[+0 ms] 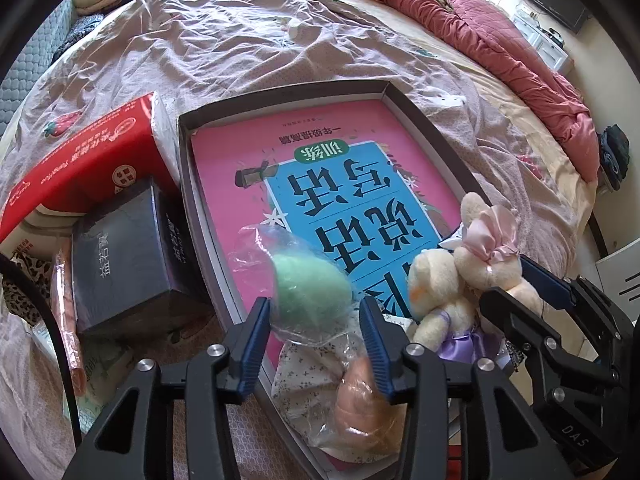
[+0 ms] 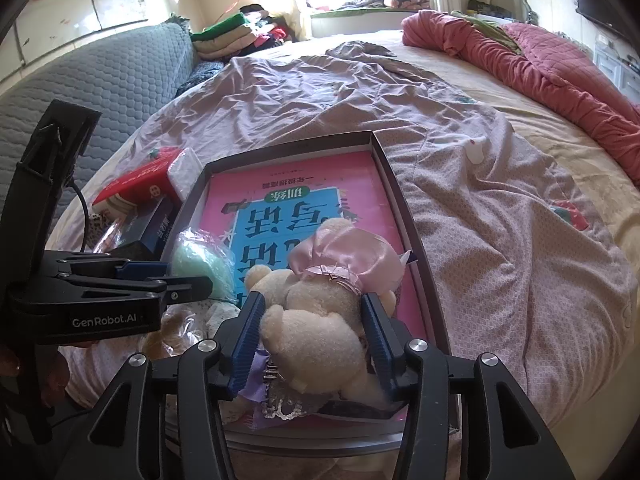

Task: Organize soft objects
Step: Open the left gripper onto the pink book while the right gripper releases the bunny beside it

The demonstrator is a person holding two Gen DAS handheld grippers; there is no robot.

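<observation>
A shallow grey box (image 1: 420,116) lies on the bed with a pink and blue book (image 1: 320,152) inside. At its near end a green soft ball in a clear bag (image 1: 308,284) rests between the fingers of my left gripper (image 1: 316,332). A thin gap shows at the right pad, so the gripper is open. The same bag holds a peach ball (image 1: 360,396), lying on a floral cloth (image 1: 304,364). My right gripper (image 2: 310,328) is shut on a cream plush toy with a pink bow (image 2: 316,320) in the box's near right corner. Both pads touch its body.
Left of the box lie a red tissue pack (image 1: 92,160) and a dark carton (image 1: 128,248). A rumpled pink quilt (image 1: 480,32) runs along the bed's far right. A grey padded panel (image 2: 100,80) and piled clothes (image 2: 240,36) stand at the far left.
</observation>
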